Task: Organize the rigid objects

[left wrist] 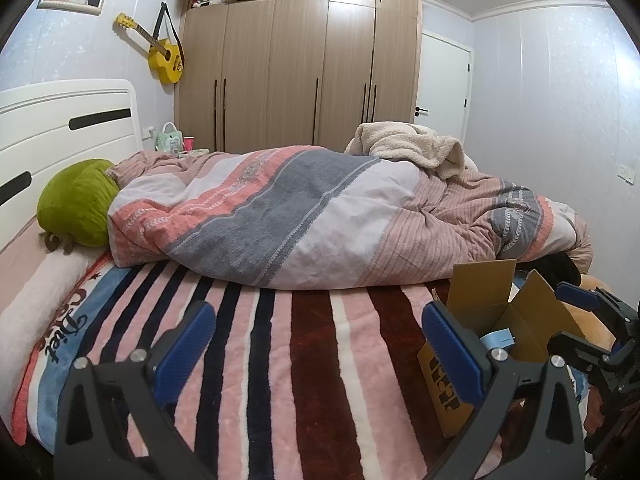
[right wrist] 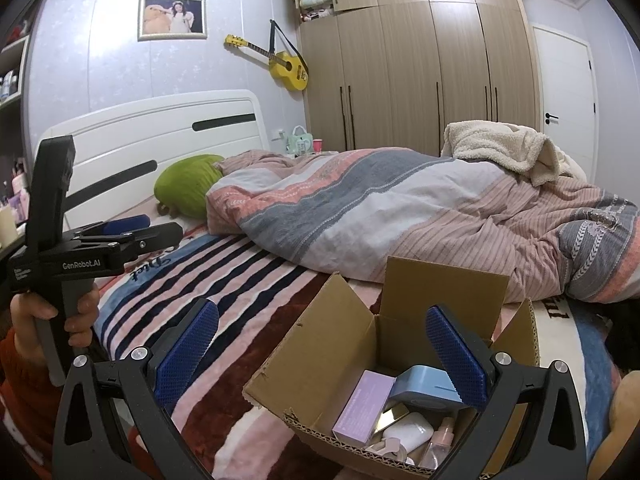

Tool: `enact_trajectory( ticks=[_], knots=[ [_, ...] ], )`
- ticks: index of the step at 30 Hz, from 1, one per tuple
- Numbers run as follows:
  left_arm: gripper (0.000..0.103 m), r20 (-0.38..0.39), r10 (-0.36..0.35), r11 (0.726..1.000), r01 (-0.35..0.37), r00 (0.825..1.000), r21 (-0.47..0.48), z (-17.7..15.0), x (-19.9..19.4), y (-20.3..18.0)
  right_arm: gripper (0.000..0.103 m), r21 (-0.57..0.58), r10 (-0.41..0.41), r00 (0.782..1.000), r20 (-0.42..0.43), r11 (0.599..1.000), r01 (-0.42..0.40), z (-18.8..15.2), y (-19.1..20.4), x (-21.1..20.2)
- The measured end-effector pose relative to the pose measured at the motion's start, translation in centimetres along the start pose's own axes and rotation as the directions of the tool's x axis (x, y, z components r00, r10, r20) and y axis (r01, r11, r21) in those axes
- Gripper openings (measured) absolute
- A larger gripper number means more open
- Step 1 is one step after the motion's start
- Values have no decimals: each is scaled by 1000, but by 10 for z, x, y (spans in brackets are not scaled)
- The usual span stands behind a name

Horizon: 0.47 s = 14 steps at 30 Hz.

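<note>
Currently both my left gripper (left wrist: 320, 344) and right gripper (right wrist: 322, 344) hang spread and empty over the striped blanket (left wrist: 304, 340), the cardboard box (right wrist: 320, 344) near its front edge already loaded, so next I judge what remains.

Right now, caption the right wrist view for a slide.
Open right tongs poised above a cardboard box of toiletries on the striped blanket.
</note>
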<state>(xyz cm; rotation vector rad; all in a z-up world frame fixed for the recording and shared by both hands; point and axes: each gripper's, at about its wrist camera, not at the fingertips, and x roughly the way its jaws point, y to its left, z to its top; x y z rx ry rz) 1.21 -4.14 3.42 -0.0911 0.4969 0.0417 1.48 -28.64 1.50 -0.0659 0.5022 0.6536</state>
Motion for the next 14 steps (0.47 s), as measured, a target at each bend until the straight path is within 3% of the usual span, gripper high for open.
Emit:
enact_trajectory(
  ticks=[14],
  knots=[
    [102,-3,-7,1000,7,1000,2,1,2,-1,103,9,4,1000,-3,1000,-4,-2,-1,2]
  ],
)
